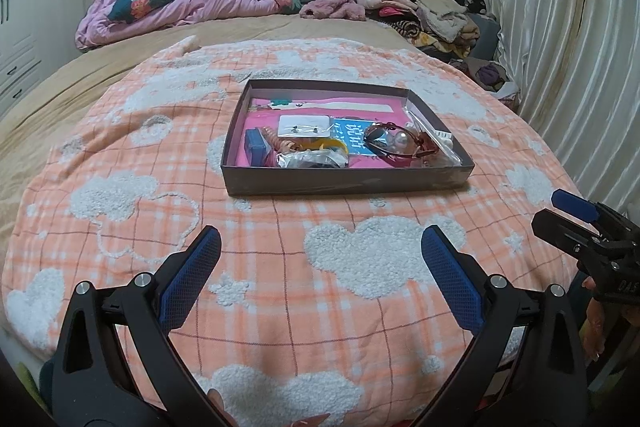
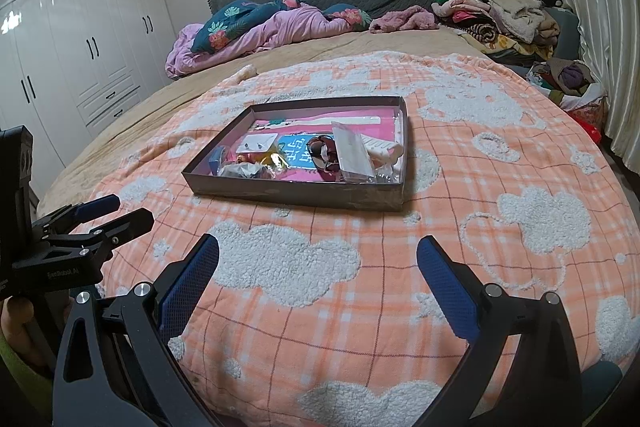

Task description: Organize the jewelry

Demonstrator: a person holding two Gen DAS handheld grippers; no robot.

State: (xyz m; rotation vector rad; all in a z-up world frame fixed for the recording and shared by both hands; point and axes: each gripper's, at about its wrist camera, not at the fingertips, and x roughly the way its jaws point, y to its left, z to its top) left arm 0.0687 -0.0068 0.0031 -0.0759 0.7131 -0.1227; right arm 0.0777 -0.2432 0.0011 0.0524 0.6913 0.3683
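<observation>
A shallow dark box [image 1: 344,181] [image 2: 296,193] sits on the orange plaid blanket. It holds jewelry: a white earring card [image 1: 305,126] [image 2: 256,143], a red-brown bracelet with a pearl [image 1: 394,143] [image 2: 324,153], a small blue case [image 1: 256,143], clear plastic bags [image 1: 312,159] [image 2: 354,151] and a yellow piece [image 1: 324,146]. My left gripper [image 1: 320,271] is open and empty, hovering in front of the box. My right gripper [image 2: 318,275] is open and empty, also short of the box. Each gripper shows at the edge of the other's view, the right one [image 1: 576,217] and the left one [image 2: 116,213].
The blanket [image 1: 280,267] [image 2: 480,267] covers the near part of a bed. A pink quilt [image 1: 180,7] and a clothes pile [image 1: 432,15] lie at the headboard end. White wardrobes [image 2: 88,39] stand left, curtains [image 1: 560,27] right.
</observation>
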